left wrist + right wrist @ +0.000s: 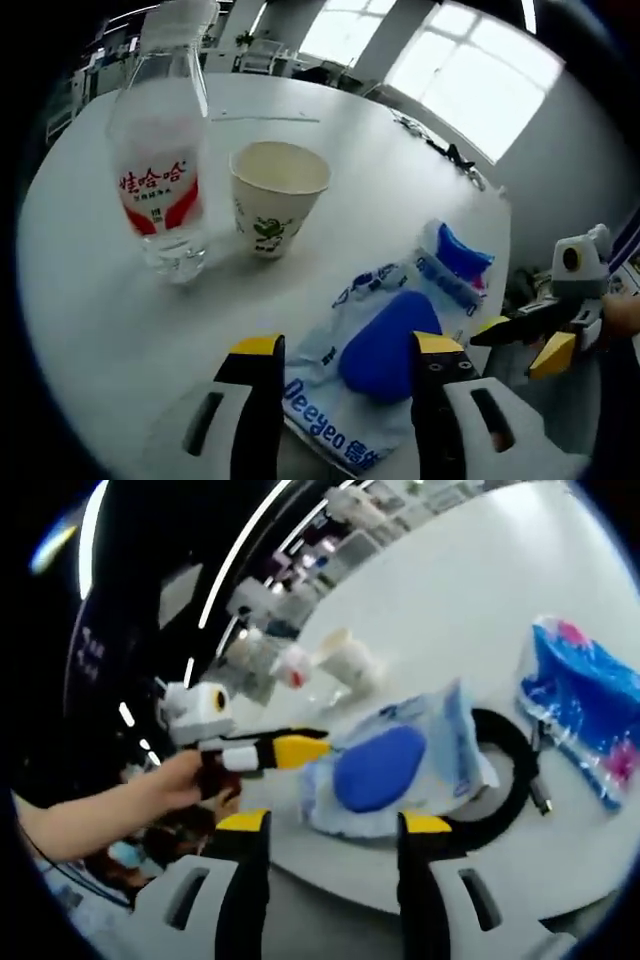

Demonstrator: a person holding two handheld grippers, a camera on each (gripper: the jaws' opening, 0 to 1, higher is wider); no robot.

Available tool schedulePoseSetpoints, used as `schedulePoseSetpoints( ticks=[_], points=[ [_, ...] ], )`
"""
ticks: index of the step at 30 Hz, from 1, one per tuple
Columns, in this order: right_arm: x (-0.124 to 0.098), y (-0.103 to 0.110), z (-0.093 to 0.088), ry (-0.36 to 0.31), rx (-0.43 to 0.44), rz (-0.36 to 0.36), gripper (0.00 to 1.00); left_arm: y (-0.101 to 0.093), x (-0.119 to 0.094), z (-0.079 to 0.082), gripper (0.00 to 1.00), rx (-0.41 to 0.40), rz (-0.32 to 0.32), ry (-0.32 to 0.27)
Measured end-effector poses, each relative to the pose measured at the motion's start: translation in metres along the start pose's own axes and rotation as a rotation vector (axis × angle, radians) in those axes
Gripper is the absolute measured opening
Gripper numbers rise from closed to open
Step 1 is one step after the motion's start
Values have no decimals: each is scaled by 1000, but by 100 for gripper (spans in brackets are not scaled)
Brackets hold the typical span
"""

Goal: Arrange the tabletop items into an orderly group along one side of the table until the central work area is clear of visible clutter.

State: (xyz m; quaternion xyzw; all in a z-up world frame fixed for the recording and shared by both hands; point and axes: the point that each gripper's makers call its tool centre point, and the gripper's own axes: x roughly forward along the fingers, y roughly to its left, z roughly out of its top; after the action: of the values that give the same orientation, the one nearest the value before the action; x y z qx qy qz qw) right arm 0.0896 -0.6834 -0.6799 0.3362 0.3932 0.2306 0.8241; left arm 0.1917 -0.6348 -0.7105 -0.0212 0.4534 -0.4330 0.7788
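A wipes pack with a blue oval lid point(385, 345) lies on the round white table point(90, 290), just ahead of my left gripper point(348, 358), whose jaws stand open on either side of it without touching. A clear water bottle with a red label point(160, 170) and a paper cup point(275, 205) stand side by side further off. My right gripper point(530, 338) comes in from the right, open, off the table's edge. In the right gripper view, that gripper point(334, 825) is open and empty before the wipes pack point(385, 768); a hand point(185, 780) holds the left gripper point(285, 752).
A blue and pink packet point(590, 705) lies right of the wipes pack, also seen as a blue packet point(455, 255). A black cable loop point(512, 770) curls between the two. The cup point(350, 660) and bottle point(288, 665) stand beyond. The table edge point(420, 880) runs close in front.
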Motion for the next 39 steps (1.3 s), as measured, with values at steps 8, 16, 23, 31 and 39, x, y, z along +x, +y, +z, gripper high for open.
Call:
schedulePoseSetpoints(
  ticks=[8,16,23,31,39],
  points=[
    [7,-8,-27,130,109,-21,51,-1,1,-5,49,6,0,17],
    [8,-19,-14,56,178,-54,50,1,3,-10,48,12,0,36],
    [19,-26,-10,10,239,-56,49,0,5,-22,48,25,2,65],
    [24,-38,-10,-3,217,-102,29,5,0,-26,41,45,30,74],
    [21,-48,0,-48,257,-128,9,14,-6,-23,12,32,47,46]
  ],
)
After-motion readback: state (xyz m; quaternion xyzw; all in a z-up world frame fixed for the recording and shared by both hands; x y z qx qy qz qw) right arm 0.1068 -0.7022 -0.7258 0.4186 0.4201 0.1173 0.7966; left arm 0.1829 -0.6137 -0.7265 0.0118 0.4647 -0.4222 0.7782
